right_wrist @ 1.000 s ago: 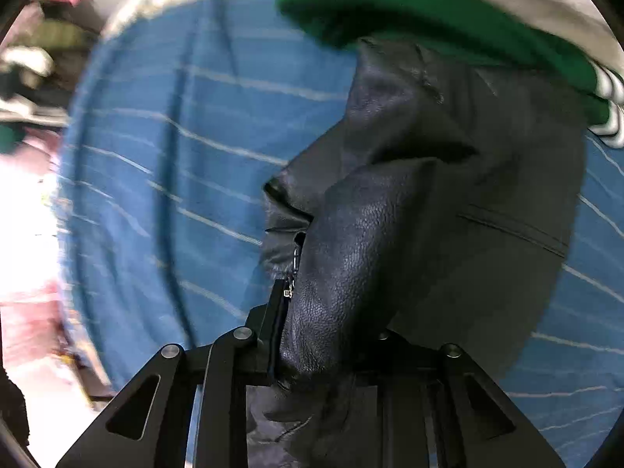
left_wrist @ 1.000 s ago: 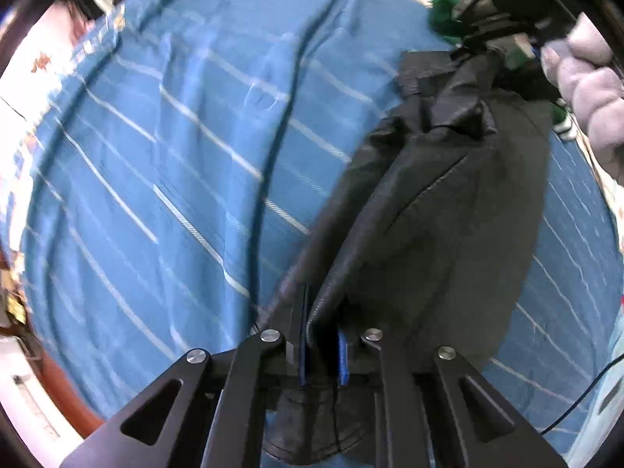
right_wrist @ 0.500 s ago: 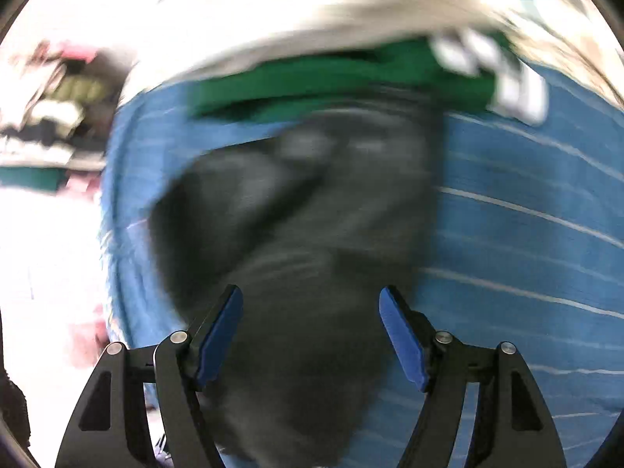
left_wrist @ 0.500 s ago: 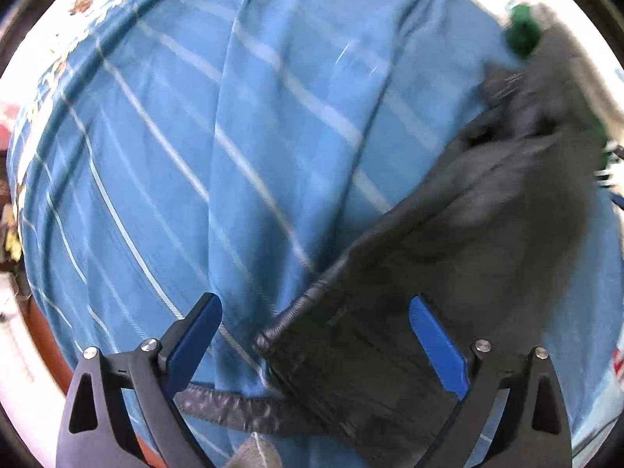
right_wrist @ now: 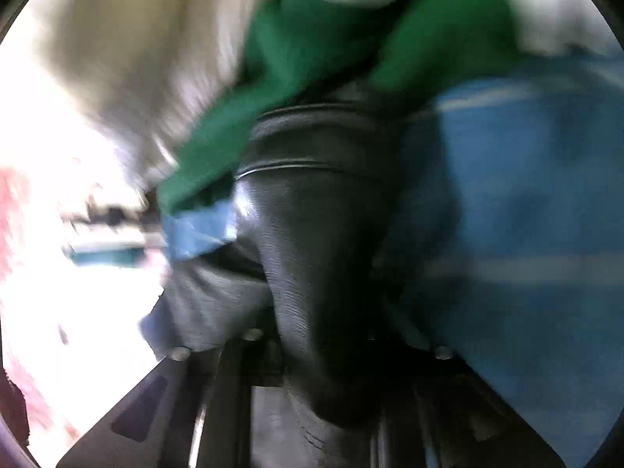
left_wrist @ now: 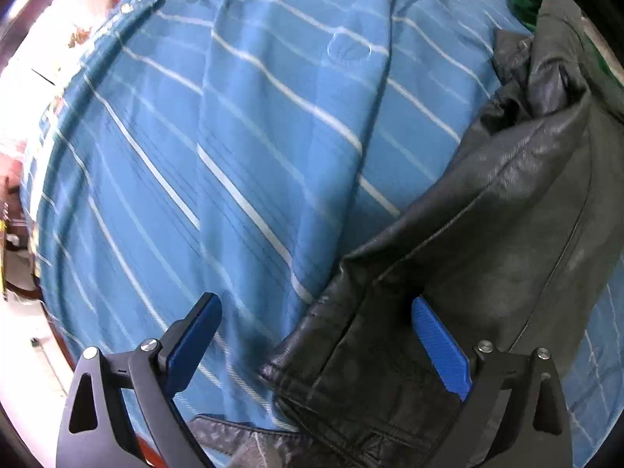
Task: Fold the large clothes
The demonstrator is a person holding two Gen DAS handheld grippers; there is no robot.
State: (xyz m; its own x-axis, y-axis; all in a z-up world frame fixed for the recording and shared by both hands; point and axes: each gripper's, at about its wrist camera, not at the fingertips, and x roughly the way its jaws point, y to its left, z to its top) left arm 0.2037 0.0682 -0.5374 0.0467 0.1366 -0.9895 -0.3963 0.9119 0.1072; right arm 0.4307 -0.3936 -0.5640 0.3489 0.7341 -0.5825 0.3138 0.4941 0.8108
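Black leather jacket point(left_wrist: 487, 234) under downward-pointing, wide-open left tool point(left_wrist: 316, 335).

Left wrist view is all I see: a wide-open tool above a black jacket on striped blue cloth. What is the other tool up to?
Observer: The right tool is closing, with a fold of the black leather jacket between its jaws.
Operator: Anything beyond the jacket there?
Observer: A green garment lies past it, with pale cream fabric alongside, though that view is blurred.
Operator: Does it show my tool?
Observer: No, the left tool is outside that view.
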